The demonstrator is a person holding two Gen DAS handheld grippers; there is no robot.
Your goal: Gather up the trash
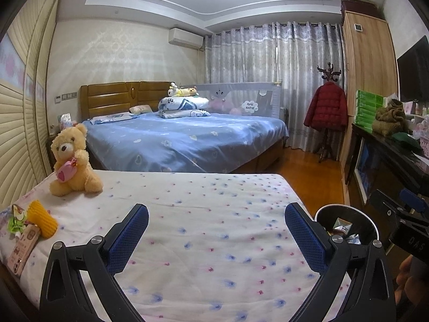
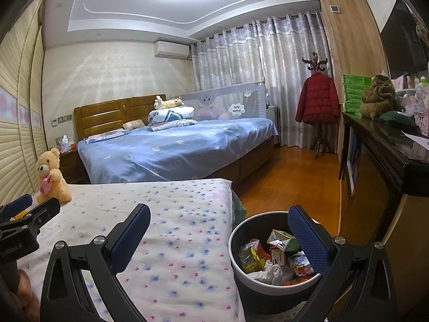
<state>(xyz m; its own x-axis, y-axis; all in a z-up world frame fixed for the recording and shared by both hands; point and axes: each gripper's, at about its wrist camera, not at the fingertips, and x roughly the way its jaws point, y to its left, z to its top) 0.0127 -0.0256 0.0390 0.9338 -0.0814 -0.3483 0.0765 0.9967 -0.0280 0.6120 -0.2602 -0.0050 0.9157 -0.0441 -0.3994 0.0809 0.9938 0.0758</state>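
Observation:
A round white-rimmed trash bin (image 2: 241,265) stands on the floor by the small bed's right side, holding several wrappers, cartons and crumpled paper (image 2: 270,257). It also shows in the left wrist view (image 1: 346,214). My right gripper (image 2: 218,234) is open and empty, spanning the bed edge and the bin. My left gripper (image 1: 217,236) is open and empty above the floral sheet (image 1: 214,214). At the bed's left edge lie a yellow foam net sleeve (image 1: 43,218), a green wrapper (image 1: 16,221) and a pink card (image 1: 22,249).
A teddy bear (image 1: 71,161) sits at the small bed's far left corner. A large blue bed (image 1: 182,139) lies beyond. A dark cluttered desk (image 2: 388,145) runs along the right, with a coat stand and red jacket (image 2: 317,99) behind. Wooden floor (image 2: 289,182) lies between.

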